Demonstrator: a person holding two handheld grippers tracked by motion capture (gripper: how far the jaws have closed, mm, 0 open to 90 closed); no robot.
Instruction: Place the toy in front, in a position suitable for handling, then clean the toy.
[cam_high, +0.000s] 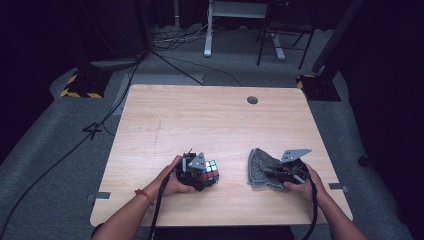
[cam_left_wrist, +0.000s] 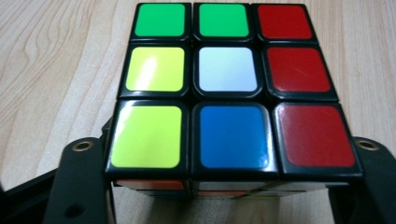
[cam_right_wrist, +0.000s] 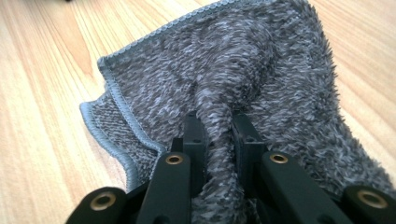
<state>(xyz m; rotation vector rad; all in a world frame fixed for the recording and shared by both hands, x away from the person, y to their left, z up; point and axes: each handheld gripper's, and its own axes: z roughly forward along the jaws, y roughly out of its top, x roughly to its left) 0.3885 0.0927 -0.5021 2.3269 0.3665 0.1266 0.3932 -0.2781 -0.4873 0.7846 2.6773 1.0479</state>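
Note:
A scrambled puzzle cube (cam_high: 210, 171) rests on the wooden table (cam_high: 210, 120) near its front edge. My left gripper (cam_high: 200, 174) is shut on the cube. In the left gripper view the cube (cam_left_wrist: 229, 88) shows green, yellow, white, blue and red squares, with a black jaw against each of its sides. To the right lies a grey fluffy cloth (cam_high: 262, 167). My right gripper (cam_high: 280, 172) is shut on it. In the right gripper view a ridge of the cloth (cam_right_wrist: 233, 93) is pinched between the two jaws, bunched upward.
A dark round hole (cam_high: 252, 100) sits in the table near its far edge. Cables and a white desk leg (cam_high: 208, 30) lie on the floor beyond. Yellow-black striped bases (cam_high: 80, 87) stand at the far corners.

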